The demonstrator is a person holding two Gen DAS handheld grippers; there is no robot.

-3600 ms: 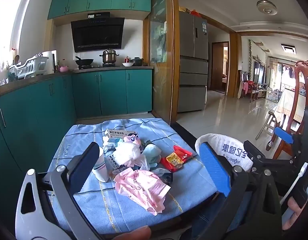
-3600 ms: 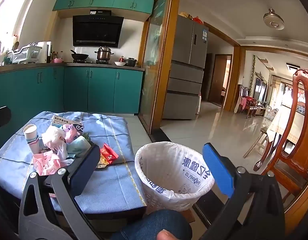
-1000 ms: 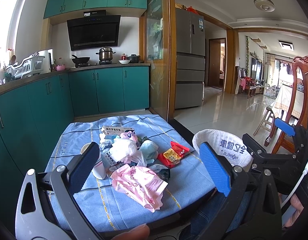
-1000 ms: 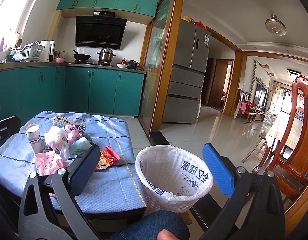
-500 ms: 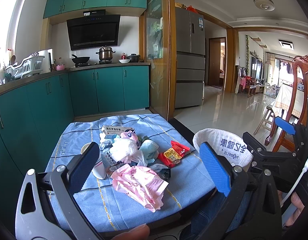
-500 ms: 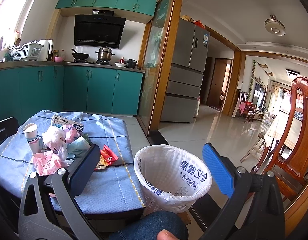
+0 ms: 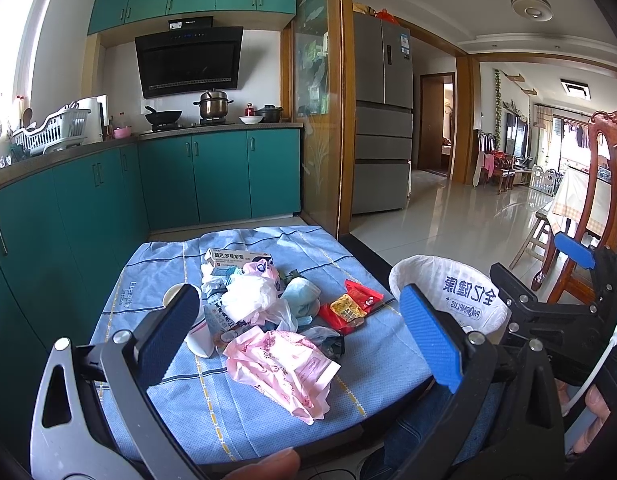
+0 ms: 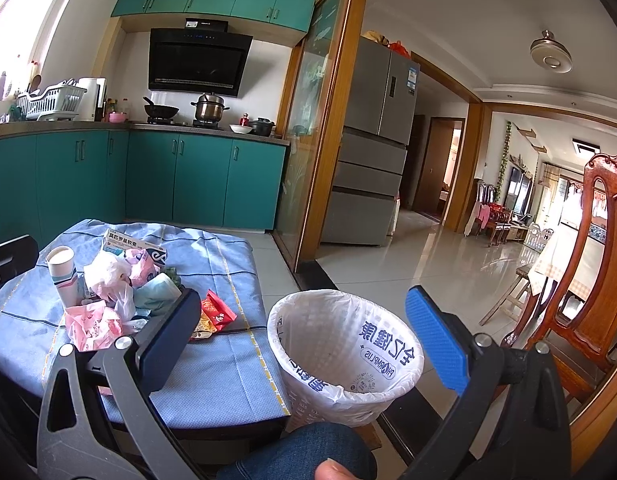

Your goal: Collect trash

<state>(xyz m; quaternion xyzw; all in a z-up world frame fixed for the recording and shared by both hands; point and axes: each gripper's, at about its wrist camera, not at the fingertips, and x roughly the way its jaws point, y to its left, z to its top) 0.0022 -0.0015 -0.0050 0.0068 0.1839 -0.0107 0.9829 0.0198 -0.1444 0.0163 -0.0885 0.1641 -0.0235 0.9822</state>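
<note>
— So, where do we stand?
— We hold both empty: the left hand-held gripper [image 7: 296,340] and right hand-held gripper [image 8: 304,336] gape wide. The trash [image 7: 268,308] sits heaped on the worktop [image 7: 244,412]; the bin [image 8: 344,356] waits just beside it.
— Next?
— Probably we lower onto the pink bag [image 7: 280,368], nearest us, and pinch gently.

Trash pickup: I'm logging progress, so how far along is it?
Nothing looks done: the bin shows only its liner. Nothing is in hand: the left gripper and right gripper are open. Left: the whole pile, including the cup and pink bag.
</note>
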